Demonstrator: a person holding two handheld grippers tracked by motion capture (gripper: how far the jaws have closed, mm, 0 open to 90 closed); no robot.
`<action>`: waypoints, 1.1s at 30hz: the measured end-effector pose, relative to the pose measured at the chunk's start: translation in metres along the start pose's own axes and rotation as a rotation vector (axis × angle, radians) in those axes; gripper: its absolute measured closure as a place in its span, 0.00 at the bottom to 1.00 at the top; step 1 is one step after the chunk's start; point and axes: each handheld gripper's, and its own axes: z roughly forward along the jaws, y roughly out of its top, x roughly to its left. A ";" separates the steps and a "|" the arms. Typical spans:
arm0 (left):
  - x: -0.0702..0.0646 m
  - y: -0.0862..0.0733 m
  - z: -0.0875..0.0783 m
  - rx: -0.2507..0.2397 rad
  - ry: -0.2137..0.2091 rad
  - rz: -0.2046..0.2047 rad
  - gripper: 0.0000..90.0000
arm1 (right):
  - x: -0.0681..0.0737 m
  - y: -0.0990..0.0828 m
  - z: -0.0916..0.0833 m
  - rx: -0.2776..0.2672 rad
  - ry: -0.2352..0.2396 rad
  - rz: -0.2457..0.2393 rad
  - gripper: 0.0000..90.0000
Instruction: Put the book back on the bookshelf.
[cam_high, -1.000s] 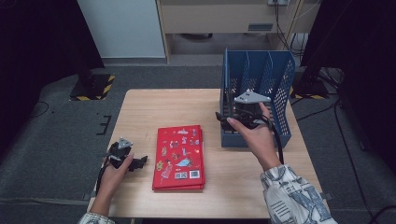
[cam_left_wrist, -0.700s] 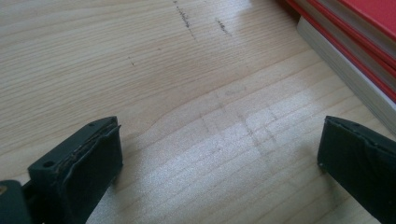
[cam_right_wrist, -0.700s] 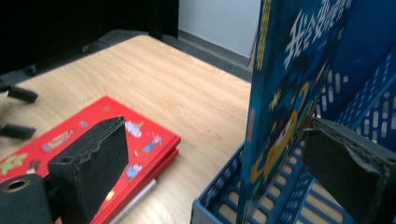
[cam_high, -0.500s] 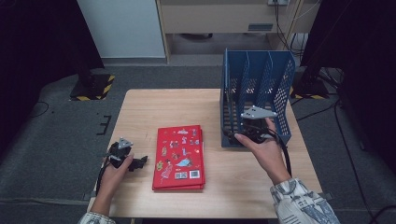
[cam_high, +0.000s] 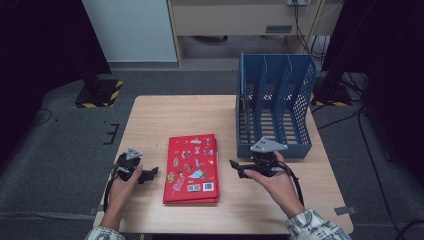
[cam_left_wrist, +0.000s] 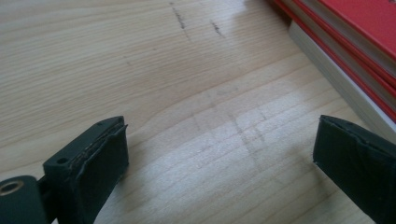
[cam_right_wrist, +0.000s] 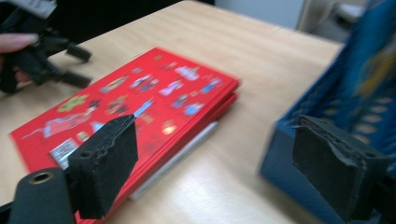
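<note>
Beside the red book (cam_high: 192, 167), the blue file rack (cam_high: 274, 107) stands.

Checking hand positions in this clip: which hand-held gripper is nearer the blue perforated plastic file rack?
Right. The right hand-held gripper sits just before the blue perforated plastic file rack; the left hand-held gripper lies beyond the red book.

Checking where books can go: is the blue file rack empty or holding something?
Empty. The rack stands upright on the table, and the high view shows bare slats in all its compartments; the red books lie flat beside it.
</note>
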 end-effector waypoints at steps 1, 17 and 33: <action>-0.005 0.002 -0.002 -0.015 0.005 0.012 0.05 | 0.008 -0.009 0.005 0.007 0.010 -0.006 0.18; -0.039 0.022 -0.025 -0.172 -0.099 0.038 0.09 | 0.043 -0.039 0.060 0.122 0.079 -0.013 0.24; -0.070 0.019 -0.014 -0.120 -0.163 0.069 0.09 | 0.056 -0.047 0.077 0.152 0.111 0.019 0.11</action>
